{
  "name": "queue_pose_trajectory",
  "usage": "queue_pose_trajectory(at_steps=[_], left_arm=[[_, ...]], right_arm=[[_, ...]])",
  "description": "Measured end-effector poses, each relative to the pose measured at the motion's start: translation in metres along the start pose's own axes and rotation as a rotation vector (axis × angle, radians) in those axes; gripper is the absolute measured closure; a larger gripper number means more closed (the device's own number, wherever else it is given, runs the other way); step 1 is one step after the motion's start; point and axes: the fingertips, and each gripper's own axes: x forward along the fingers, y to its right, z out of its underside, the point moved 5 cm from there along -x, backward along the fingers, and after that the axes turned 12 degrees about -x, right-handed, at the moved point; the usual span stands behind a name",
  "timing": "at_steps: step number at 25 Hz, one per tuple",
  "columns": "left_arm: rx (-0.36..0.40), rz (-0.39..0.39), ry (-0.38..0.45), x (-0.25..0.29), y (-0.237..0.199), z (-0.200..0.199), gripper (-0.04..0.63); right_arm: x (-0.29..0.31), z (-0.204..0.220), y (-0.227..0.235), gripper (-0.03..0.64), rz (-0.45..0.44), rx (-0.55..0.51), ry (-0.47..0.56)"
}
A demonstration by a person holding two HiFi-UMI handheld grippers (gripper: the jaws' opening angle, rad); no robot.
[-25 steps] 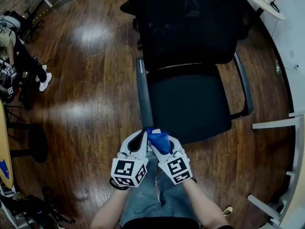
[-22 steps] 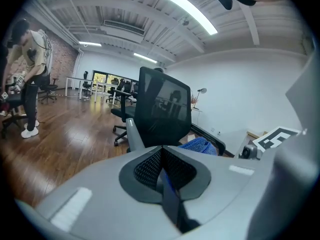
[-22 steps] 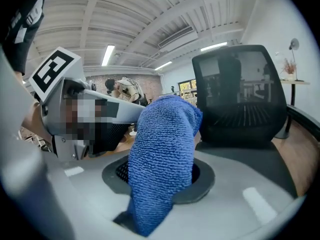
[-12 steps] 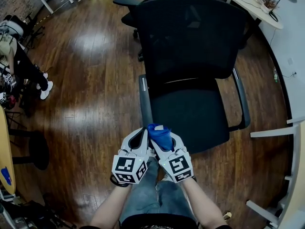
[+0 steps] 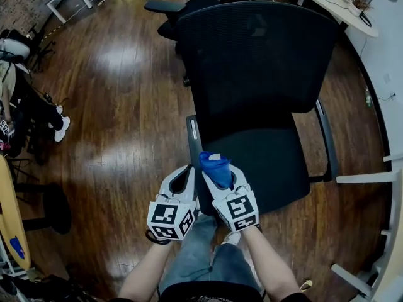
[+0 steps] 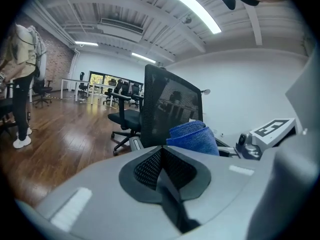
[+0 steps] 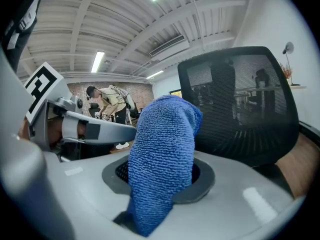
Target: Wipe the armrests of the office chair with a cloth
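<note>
Lifted cloth [image 5: 216, 167] masks jaws of right hand-held gripper [image 5: 221, 178].

- Glossy dark wood-plank floor [image 5: 119, 106].
- White wall [image 6: 250, 84]; brick wall [image 6: 56, 64] far off.
- Ceiling strip lights [image 6: 192, 9].
- White desk [image 5: 327, 2]; possibly windows [image 6: 102, 77] beyond.

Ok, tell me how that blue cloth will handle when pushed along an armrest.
The blue cloth stands folded out of the shut right claw with its tip curling over, so it is probably floppy and apt to bunch when pushed. Its looped pile should grip rather than slip.
</note>
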Motion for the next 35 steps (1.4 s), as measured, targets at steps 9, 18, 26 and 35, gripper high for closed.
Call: queue_pose_trajectory(at_steps=[9, 18, 26, 35], left_arm=[[0.042, 0.029, -0.053, 0.052, -0.019, -0.029, 0.589], [0.03, 0.056, -0.11, 0.093, -0.044, -0.029, 0.589], [0.033, 0.067, -0.143, 0.096, -0.052, -0.021, 0.589], [0.024, 0.036, -0.143, 0.068, -0.035, 0.007, 0.589]], right_arm=[[0.063, 0.007, 0.055, 0.48, 0.021, 0.003, -0.059], [0.112, 0.039, 0.082, 0.48, -0.019, -0.073, -0.153], [0.117, 0.05, 0.082, 0.48, -0.028, -0.056, -0.168], [0.086, 0.061, 0.058, 0.48, -0.031, -0.047, -0.16]])
